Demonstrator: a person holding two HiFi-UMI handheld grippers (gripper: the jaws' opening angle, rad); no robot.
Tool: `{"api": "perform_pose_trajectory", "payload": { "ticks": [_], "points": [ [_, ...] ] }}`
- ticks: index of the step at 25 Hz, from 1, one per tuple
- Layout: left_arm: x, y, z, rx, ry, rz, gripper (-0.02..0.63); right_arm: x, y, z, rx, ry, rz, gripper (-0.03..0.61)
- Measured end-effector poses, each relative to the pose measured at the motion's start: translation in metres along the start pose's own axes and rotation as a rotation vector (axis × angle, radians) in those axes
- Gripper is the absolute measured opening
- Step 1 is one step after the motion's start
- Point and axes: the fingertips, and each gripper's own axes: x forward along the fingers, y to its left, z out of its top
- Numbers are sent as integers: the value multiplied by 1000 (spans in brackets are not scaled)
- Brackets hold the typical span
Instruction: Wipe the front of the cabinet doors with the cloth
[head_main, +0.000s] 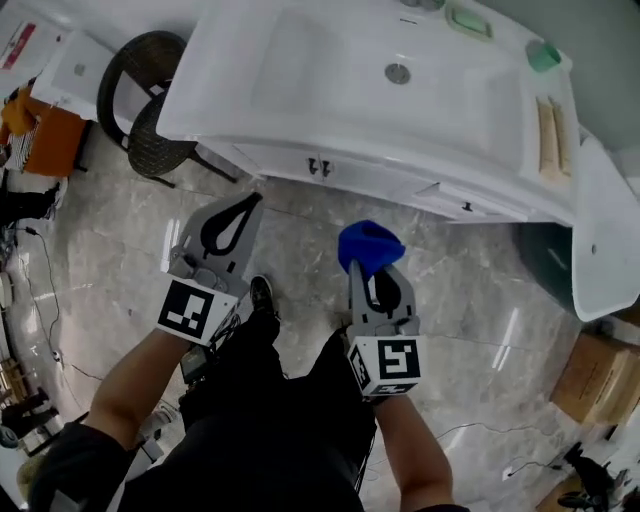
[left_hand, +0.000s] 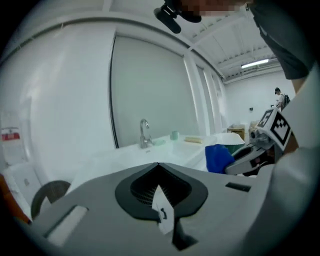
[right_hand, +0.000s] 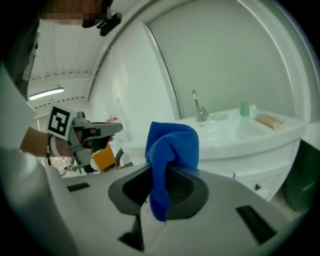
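The white vanity's cabinet doors with small dark handles sit under the sink top, ahead of both grippers. My right gripper is shut on a blue cloth, which bunches up above its tips; in the right gripper view the cloth hangs out of the jaws of that gripper, with the doors beyond. My left gripper is shut and holds nothing; its closed tips point toward the sink. Both grippers are held in the air, apart from the doors.
A dark wicker chair stands left of the vanity. A green bin and a white fixture are at the right, a cardboard box lower right. The faucet and a green cup are on the sink top. Cables lie on the floor.
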Motion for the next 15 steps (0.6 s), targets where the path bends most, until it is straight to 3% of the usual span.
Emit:
{"api": "perform_pose_trajectory", "payload": {
  "ticks": [3,6,8,12,15],
  "points": [
    [-41,23,41,78,-16,86,-2,-31,41,75,-98,-90,52,60],
    [-74,38,71,57,-60,131,-2,-57,78,135,-162,-170,90,60],
    [-97,42,89,-39,-152,150,-2,-74,101,157,-173,-201,115,60],
    [-144,23,102,-352,-257,156,-2,-105,133,179,-185,-247,141,60],
    [-167,-5,120,-384,-309,69,-2,-121,151,195,-216,-299,132,60]
  ]
}}
